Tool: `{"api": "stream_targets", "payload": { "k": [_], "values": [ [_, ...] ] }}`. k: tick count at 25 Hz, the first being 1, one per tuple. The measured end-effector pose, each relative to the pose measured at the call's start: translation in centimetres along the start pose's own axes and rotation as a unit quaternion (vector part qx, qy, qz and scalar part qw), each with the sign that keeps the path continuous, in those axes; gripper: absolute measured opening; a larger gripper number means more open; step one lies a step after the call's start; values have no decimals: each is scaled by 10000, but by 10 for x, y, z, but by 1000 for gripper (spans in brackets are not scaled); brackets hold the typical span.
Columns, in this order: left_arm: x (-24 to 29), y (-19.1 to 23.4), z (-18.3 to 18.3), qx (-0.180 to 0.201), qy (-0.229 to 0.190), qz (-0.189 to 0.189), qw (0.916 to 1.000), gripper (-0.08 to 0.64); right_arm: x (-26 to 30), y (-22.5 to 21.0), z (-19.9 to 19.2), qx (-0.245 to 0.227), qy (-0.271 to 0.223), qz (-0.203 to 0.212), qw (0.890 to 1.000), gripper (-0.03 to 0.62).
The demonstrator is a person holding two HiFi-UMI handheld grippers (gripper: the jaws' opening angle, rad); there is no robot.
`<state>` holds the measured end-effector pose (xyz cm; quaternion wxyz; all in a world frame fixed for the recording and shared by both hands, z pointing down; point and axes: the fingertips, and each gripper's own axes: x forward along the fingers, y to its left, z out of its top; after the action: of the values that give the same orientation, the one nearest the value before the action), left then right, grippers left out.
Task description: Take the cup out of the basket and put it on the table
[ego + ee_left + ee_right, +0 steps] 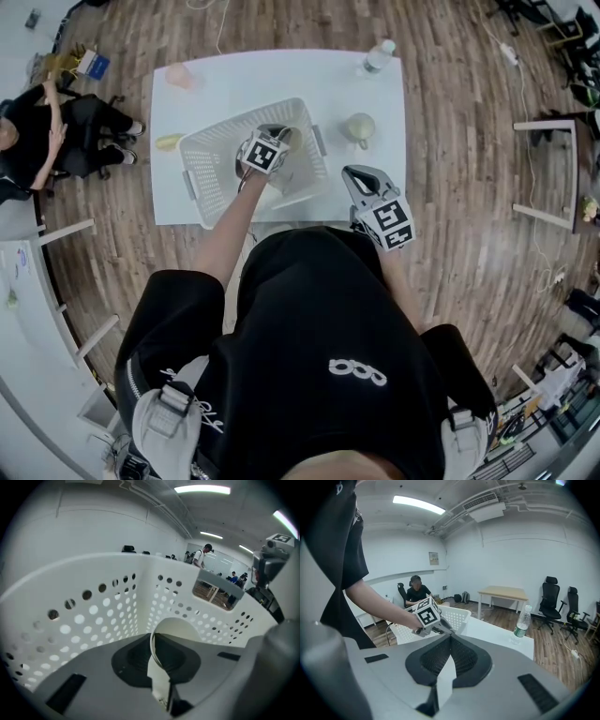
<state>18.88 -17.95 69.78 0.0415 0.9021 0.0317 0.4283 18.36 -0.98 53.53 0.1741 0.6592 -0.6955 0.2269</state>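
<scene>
A white perforated basket (211,169) stands on the white table (281,80). My left gripper (277,134) reaches down into it. In the left gripper view the jaws are shut on the thin rim of a cream cup (180,627), with the basket wall (93,616) close behind. In the head view the cup is hidden under the gripper. My right gripper (356,174) hovers over the table's front right edge, shut with nothing in it (450,637). The right gripper view also shows the basket (457,616).
A second cream cup with a handle (359,127) stands on the table right of the basket. A water bottle (378,56) is at the far right corner, a pink cup (178,75) at the far left, a small yellow thing (169,142) by the left edge. A person sits at left (37,131).
</scene>
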Motion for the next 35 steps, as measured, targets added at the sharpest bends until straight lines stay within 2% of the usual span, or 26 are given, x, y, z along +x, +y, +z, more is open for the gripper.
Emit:
{"api": "stream_targets", "payload": {
  "k": [5, 9, 14, 19, 23, 28, 35],
  "values": [
    [-50, -14, 26, -158, -605, 370, 9974, 26, -5, -5, 9, -260, -178, 258, 9992, 25],
    [-98, -30, 42, -369, -1137, 784, 9897, 26, -10, -9, 16, -486, -325, 558, 9967, 25],
    [-159, -56, 63, -580, -1807, 1309, 9731, 26, -16, -10, 27, -697, -557, 990, 9911, 24],
    [-208, -85, 69, -907, -2330, 1888, 9496, 26, -18, 2, 35, -1054, -686, 1541, 9800, 25],
    [-231, -110, 55, -1256, -2554, 2291, 9308, 26, -20, 16, 33, -1337, -681, 1978, 9687, 25],
    [-246, -126, 30, -1537, -2621, 2572, 9173, 26, -18, 38, 26, -1546, -595, 2349, 9578, 23],
    [-273, -126, 7, -1753, -2731, 2931, 8993, 26, -13, 67, 30, -1768, -586, 2692, 9449, 24]
  ]
}}
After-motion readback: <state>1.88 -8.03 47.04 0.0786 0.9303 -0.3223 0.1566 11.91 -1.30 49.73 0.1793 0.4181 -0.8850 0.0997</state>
